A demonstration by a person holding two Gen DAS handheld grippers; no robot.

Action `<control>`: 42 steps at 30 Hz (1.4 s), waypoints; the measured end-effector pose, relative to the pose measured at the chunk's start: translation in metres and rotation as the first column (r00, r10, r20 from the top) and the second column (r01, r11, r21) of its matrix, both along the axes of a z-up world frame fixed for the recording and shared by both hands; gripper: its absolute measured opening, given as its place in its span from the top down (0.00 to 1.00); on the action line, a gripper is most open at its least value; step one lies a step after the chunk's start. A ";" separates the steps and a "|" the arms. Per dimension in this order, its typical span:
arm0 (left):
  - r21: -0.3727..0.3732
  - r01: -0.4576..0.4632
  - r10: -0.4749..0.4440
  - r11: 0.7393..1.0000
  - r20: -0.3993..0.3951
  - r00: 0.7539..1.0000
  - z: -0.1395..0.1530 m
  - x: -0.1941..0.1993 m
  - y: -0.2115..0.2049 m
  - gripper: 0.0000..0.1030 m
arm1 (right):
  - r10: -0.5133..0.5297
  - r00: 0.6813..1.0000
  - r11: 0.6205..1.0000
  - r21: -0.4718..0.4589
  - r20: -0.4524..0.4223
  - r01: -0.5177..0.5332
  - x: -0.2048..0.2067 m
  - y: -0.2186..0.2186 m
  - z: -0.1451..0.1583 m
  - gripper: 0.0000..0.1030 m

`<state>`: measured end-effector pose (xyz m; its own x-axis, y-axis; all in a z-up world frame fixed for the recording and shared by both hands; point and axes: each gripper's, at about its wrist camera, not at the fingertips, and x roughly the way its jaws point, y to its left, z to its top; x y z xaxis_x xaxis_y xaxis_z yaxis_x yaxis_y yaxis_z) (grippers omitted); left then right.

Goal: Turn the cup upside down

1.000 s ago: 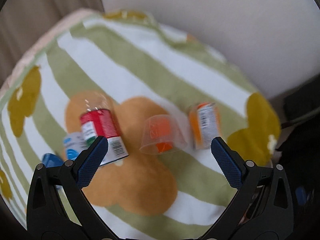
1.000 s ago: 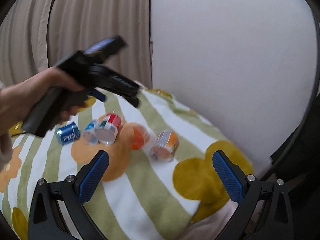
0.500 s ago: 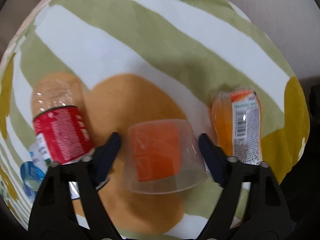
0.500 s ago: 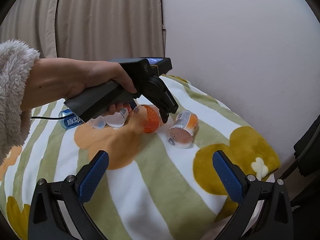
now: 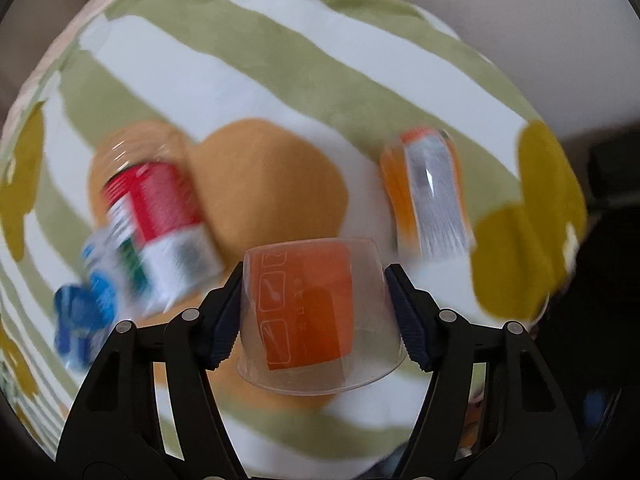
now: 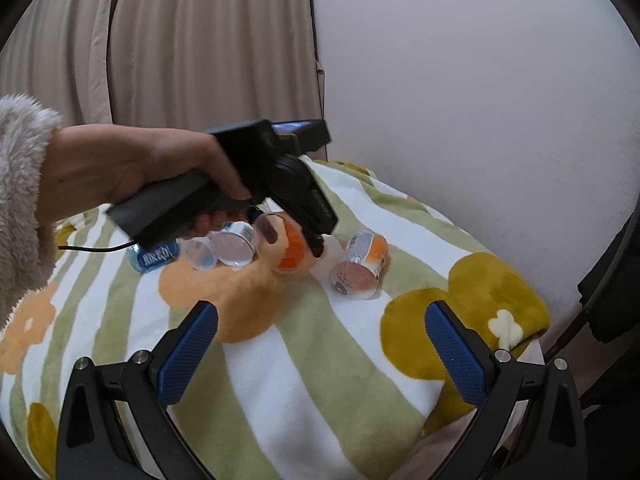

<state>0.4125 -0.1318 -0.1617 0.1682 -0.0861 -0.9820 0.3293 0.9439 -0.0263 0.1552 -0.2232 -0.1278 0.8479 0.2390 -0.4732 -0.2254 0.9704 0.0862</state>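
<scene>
A clear plastic cup with an orange label [image 5: 316,316] sits between the fingers of my left gripper [image 5: 316,312], which is shut on its sides. The wide rim faces my left camera and the narrow base points away. The cup is lifted off the blanket. In the right wrist view the cup [image 6: 286,248] shows held by the left gripper [image 6: 304,236] above the blanket. My right gripper [image 6: 320,352] is open and empty, well in front of the cup.
A striped floral blanket [image 5: 280,80] covers the bed. A red-label bottle [image 5: 156,220], a blue-label bottle [image 5: 80,312] and an orange bottle [image 5: 428,200] lie on it around the cup. A wall [image 6: 480,80] and curtain [image 6: 160,40] stand behind.
My left gripper came down to the cup, closed on its sides, and lifted it off the blanket. My right gripper stayed open and nearly still.
</scene>
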 end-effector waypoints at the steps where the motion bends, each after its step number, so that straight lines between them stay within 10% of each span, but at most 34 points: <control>1: -0.005 0.005 -0.005 1.000 0.010 1.000 0.011 -0.016 0.010 0.38 | -0.001 1.000 1.000 0.003 0.010 0.001 -0.005 -0.002 0.006 0.00; 12: -0.054 -0.122 0.120 0.991 -0.043 0.992 -0.023 -0.144 0.125 0.37 | 0.018 0.997 0.980 0.201 -0.069 -0.004 -0.043 -0.013 0.025 0.00; 23: -0.148 -0.298 0.283 0.943 -0.114 0.952 -0.073 -0.143 0.163 0.34 | 0.063 0.996 0.978 0.205 -0.069 -0.048 -0.058 0.016 0.035 0.00; 28: -0.112 -0.319 0.310 0.941 -0.090 0.947 -0.070 -0.145 0.167 0.01 | 0.068 0.995 0.980 0.190 -0.072 -0.053 -0.058 0.019 0.036 0.00; 32: -0.135 -0.332 0.326 0.934 -0.066 0.943 -0.057 -0.152 0.175 0.01 | 0.078 0.994 0.978 0.200 -0.075 -0.062 -0.058 0.023 0.038 0.00; 37: -0.167 -0.328 0.346 0.930 0.092 0.934 -0.003 -0.184 0.196 0.01 | 0.132 0.987 0.975 0.191 -0.095 -0.112 -0.047 0.028 0.054 0.00; 42: -0.266 -0.362 0.436 0.893 0.318 0.842 0.060 -0.252 0.230 0.01 | 0.275 0.927 0.949 0.223 -0.253 -0.221 -0.002 0.052 0.081 0.00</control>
<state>0.1608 0.0981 -0.1018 0.5654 -0.1107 -0.8174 -0.0541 0.9838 -0.1707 0.1535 -0.1715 -0.0470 0.5909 0.5320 -0.6066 -0.3974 0.8462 0.3550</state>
